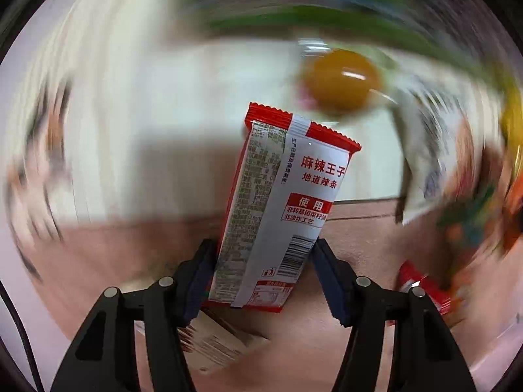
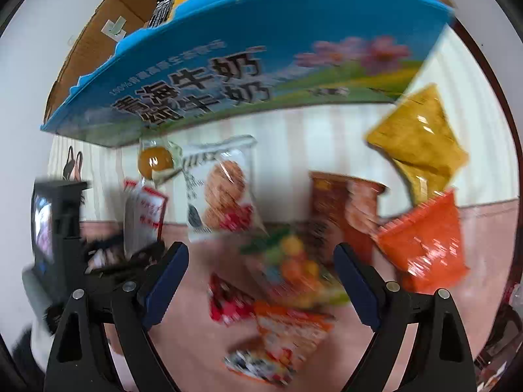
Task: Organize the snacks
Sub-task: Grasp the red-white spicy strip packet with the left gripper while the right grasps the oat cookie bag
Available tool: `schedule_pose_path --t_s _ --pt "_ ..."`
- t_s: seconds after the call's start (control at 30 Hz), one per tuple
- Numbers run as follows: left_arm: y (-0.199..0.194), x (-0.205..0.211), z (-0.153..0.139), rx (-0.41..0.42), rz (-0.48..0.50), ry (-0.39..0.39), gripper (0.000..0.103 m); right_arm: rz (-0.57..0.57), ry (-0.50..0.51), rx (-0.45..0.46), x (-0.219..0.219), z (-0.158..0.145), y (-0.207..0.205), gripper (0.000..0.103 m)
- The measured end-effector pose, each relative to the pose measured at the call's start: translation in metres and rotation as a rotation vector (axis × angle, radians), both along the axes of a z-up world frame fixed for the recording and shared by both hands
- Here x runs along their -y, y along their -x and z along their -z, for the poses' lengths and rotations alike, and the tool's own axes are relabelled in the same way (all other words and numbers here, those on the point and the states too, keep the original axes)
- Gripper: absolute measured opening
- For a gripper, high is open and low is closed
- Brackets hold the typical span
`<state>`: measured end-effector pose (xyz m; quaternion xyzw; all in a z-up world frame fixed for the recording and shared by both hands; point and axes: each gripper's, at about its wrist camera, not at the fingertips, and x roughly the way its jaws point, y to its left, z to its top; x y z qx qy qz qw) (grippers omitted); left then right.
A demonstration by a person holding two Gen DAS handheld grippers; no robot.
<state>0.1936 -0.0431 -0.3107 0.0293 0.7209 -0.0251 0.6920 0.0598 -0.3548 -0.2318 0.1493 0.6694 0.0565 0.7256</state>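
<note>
Left wrist view, nearest: the left gripper (image 1: 263, 271) has its jaws narrowed onto the lower part of a red-and-white spicy-strip packet (image 1: 281, 202). One blue pad (image 1: 199, 281) lies against the packet's left edge; the other pad (image 1: 330, 277) meets its right edge near the barcode, so the packet reads as pinched. Its long axis runs up and away from the jaws, leaning slightly right, with the serrated red seal at the far end. Beneath the jaws a pale printed wrapper (image 1: 215, 346) lies flat on the pinkish worktop (image 1: 98, 261). Farther off, blurred, an amber sweet in clear wrap (image 1: 341, 80) sits beyond the packet's top.

Right wrist view, nearest: the right gripper (image 2: 261, 281) has its jaws spread wide, with nothing pressed between them. Just beyond and between the pads lies a loose heap: a colourful fruit-print pouch (image 2: 294, 271), a small red packet (image 2: 228, 303) and an orange-and-white packet (image 2: 287, 336). Farther out, a biscuit packet (image 2: 222, 189), a brown packet (image 2: 343, 209), an orange packet (image 2: 428, 245) and a yellow packet (image 2: 418, 140) are scattered on the worktop. Farthest stands a blue milk carton box (image 2: 248, 62) with a cardboard flap behind it.

Judgement: the box lies ahead of both grippers, and the left one alone carries a snack. The coming move probably turns on lifting the packet along its long axis toward that box; the right jaws stand over the heap, placed for a separate pick.
</note>
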Motion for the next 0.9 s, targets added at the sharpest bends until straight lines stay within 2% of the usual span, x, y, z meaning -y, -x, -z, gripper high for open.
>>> schedule_pose_path --t_s 0.1,0.2,0.27,0.33,0.43,0.5,0.57,0.7,0.77,0.9 --pt "0.009 -0.041 0.004 -0.057 -0.257 0.137 0.058 0.001 0.005 0.005 -0.020 0.010 -0.016 0.092" --pt "0.015 -0.059 0.014 -0.109 -0.358 0.237 0.059 0.001 0.022 0.004 -0.039 0.022 -0.031 0.092" --pt "0.017 -0.058 0.015 -0.120 -0.334 0.246 0.059 -0.004 0.044 -0.007 -0.050 0.032 -0.038 0.090" --pt "0.015 -0.047 0.015 -0.123 -0.228 0.205 0.059 -0.013 0.077 -0.026 -0.059 0.042 -0.043 0.064" --pt "0.015 -0.027 0.014 -0.115 -0.085 0.134 0.059 -0.030 0.093 -0.044 -0.066 0.051 -0.041 0.059" --pt "0.018 -0.016 0.015 -0.111 -0.026 0.093 0.059 -0.066 0.102 -0.064 -0.070 0.052 -0.035 0.056" --pt "0.020 -0.011 0.017 -0.104 -0.007 0.075 0.059 -0.120 0.082 -0.105 -0.073 0.053 -0.025 0.055" --pt "0.019 -0.012 0.018 -0.083 -0.055 0.095 0.059 -0.193 0.070 -0.159 -0.079 0.058 -0.009 0.056" --pt "0.016 -0.012 0.018 -0.077 -0.081 0.104 0.059 -0.164 0.061 -0.163 -0.076 0.062 -0.007 0.061" --pt "-0.006 -0.038 0.017 -0.070 -0.107 0.112 0.059 -0.104 0.055 -0.163 -0.074 0.073 -0.009 0.065"
